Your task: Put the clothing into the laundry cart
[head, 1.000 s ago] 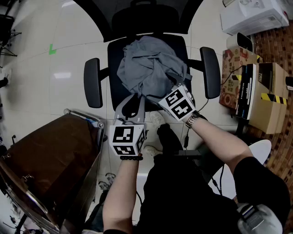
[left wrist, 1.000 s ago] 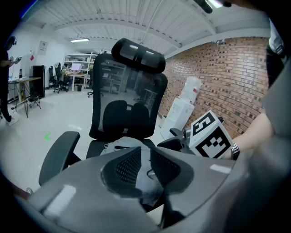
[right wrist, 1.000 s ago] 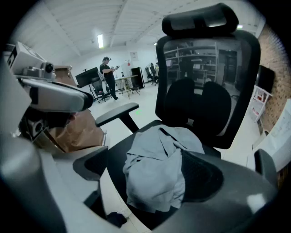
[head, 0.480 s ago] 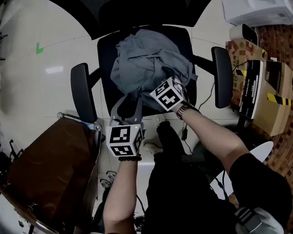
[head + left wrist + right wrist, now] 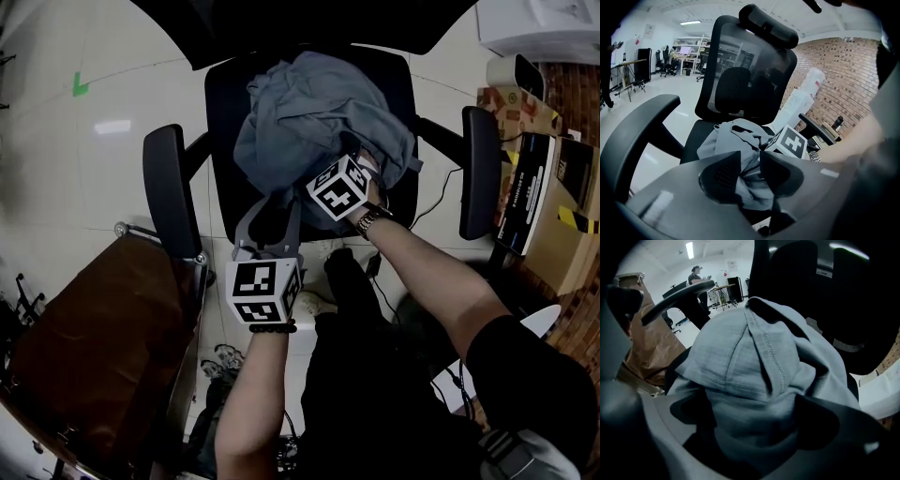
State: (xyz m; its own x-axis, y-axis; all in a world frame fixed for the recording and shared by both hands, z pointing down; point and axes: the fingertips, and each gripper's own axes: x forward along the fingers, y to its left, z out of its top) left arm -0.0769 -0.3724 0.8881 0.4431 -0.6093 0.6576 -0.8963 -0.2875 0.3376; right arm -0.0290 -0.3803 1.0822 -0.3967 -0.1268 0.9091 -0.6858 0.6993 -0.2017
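A crumpled grey garment (image 5: 309, 103) lies on the seat of a black office chair (image 5: 221, 150). My right gripper (image 5: 367, 161) points steeply down into the garment's near right side. Its jaws have just been opening and stand wide, with a fold of grey cloth (image 5: 750, 362) filling the space between them; the pads do not pinch it. My left gripper (image 5: 275, 204) hovers at the seat's front edge, open and empty, with the garment (image 5: 726, 140) just beyond its tips (image 5: 749, 159). The laundry cart (image 5: 103, 337), a brown bag in a metal frame, stands at lower left.
The chair's armrests (image 5: 172, 187) (image 5: 478, 173) flank the seat, and its tall mesh back (image 5: 745, 75) rises behind. Cardboard boxes (image 5: 548, 187) and a white appliance (image 5: 544, 23) stand at the right. The person's dark-trousered legs (image 5: 375, 375) are in front of the chair.
Both grippers have come down toward the seat. The right one has moved forward onto the garment with its jaws around a fold. The left one has lowered to the seat's front edge.
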